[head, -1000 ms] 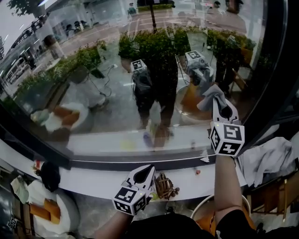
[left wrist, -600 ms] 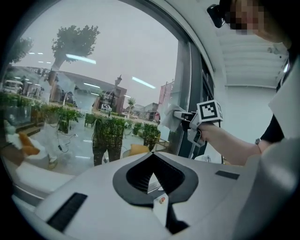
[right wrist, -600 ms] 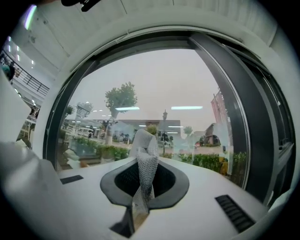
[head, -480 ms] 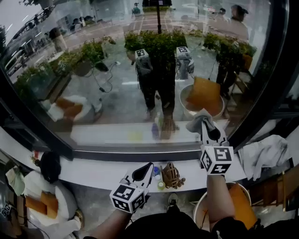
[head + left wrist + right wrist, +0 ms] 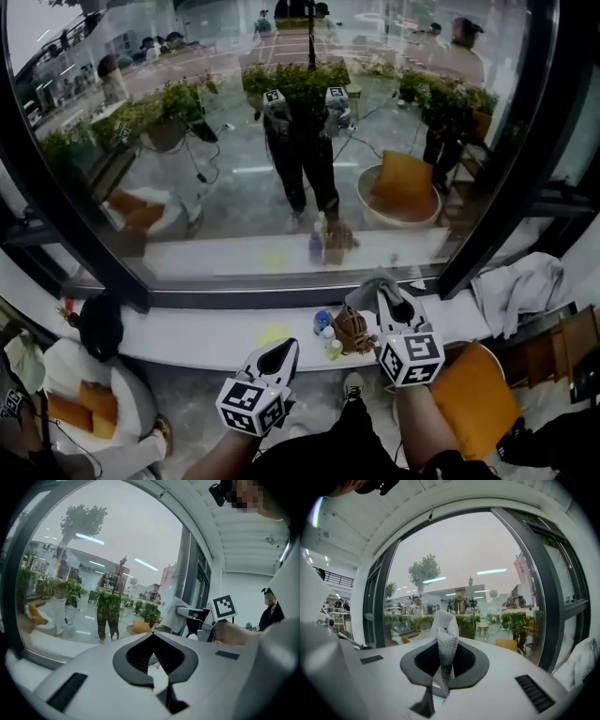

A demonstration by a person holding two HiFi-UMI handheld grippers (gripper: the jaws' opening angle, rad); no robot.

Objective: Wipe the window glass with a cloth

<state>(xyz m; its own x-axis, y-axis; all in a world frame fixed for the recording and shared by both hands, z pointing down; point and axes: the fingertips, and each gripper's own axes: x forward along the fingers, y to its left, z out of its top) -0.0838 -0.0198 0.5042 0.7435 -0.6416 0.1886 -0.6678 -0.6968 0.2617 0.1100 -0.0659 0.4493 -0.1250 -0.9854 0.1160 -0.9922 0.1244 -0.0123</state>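
Reflections crowd the window glass (image 5: 225, 122), so the plants and figures in it are hard to sort from what stands outside (the pane fills most of both gripper views). In the head view the cloth (image 5: 367, 284) shows only as a grey bunch poking past the tip of the right gripper (image 5: 382, 291), down by the dark lower frame and above the white sill (image 5: 187, 333). Whether it touches the glass cannot be told. The right gripper view is plainer: that gripper's jaws are pinched onto the cloth (image 5: 444, 634), which stands up between them in a twisted fold. A brown object (image 5: 352, 328) on the sill, beside some small bottles (image 5: 324, 330), is too tangled to name. Both forearms (image 5: 417, 417) are cut off by the bottom edge. The right one reaches forward toward the pane's lower right part. The left gripper (image 5: 284, 347) hangs lower and nearer the body, pointing up and to the right, its jaws drawn together with nothing between them.
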